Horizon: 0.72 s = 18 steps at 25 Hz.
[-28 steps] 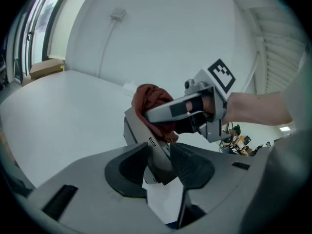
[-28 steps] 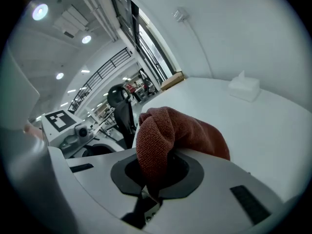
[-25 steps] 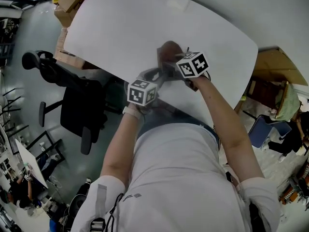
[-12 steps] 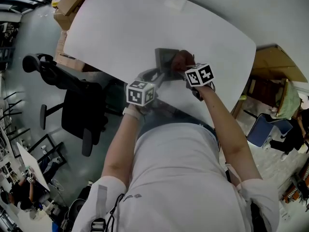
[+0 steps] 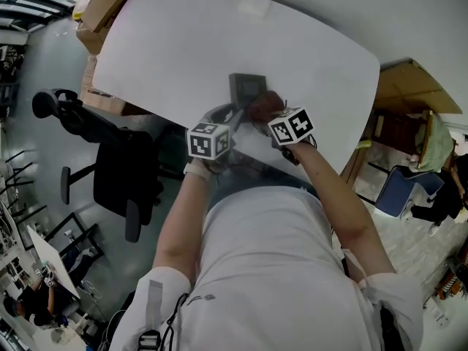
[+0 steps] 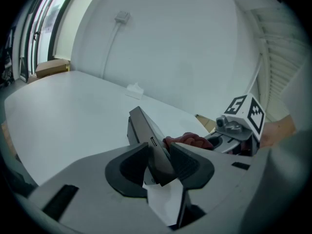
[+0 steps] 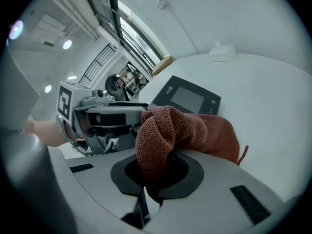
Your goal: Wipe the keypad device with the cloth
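Note:
The dark grey keypad device (image 5: 246, 88) lies on the white table (image 5: 175, 50), its screen facing up (image 7: 187, 97). My left gripper (image 5: 232, 115) is shut on the device's near edge (image 6: 148, 138), the thin slab pinched between both jaws. My right gripper (image 5: 272, 117) is shut on a rust-red cloth (image 7: 183, 130), bunched up and resting on the device's near part (image 5: 265, 105). From the left gripper view the cloth (image 6: 187, 141) shows just behind the device, with the right gripper's marker cube (image 6: 243, 113) beyond it.
A black office chair (image 5: 110, 159) stands left of the table. Cardboard boxes (image 5: 99, 9) sit by the table's far left corner. A small white object (image 6: 134, 89) lies near the table's far edge, by the wall. A wooden unit (image 5: 409, 93) stands at the right.
The cloth and my right gripper slid from the device's far part toward me, uncovering the screen. The left gripper kept its hold on the device.

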Available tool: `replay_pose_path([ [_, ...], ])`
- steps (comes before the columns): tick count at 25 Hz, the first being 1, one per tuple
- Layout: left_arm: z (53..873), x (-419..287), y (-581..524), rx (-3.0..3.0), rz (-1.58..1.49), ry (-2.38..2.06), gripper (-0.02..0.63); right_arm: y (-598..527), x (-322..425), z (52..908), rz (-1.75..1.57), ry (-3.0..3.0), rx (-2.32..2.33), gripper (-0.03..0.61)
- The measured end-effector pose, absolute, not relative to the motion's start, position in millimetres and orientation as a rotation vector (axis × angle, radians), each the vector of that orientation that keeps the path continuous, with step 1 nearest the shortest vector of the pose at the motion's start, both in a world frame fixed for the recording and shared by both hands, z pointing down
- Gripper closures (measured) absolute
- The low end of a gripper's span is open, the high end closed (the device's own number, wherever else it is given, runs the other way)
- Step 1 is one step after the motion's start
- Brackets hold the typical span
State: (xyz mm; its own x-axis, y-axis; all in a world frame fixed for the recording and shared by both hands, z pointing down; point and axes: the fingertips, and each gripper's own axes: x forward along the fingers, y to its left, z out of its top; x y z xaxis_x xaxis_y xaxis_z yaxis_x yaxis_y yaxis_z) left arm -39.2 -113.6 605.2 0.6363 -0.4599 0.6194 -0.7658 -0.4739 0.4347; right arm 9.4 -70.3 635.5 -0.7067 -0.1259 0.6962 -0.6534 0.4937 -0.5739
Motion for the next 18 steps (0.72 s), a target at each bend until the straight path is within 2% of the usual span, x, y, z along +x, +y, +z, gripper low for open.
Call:
replay_pose_path([
  [8, 600, -41, -115, 2.167, 0.550, -0.952, 0.473, -70, -3, 598, 1.124, -2.314, 0.656, 0.538],
  [9, 595, -42, -116, 2.177, 0.545, -0.964, 0.498, -74, 1, 592, 1.112, -2.338, 0.697, 0.538],
  [13, 548, -47, -123, 2.264, 0.456, -1.079, 0.519, -98, 29, 559, 1.037, -2.441, 0.907, 0.538],
  [16, 498, -49, -122, 2.343, 0.396, -1.230, 0.576, -106, 44, 521, 0.881, -2.531, 1.027, 0.538],
  [18, 468, -46, -119, 2.396, 0.369, -1.306, 0.591, -107, 50, 495, 0.746, -2.587, 1.082, 0.538],
])
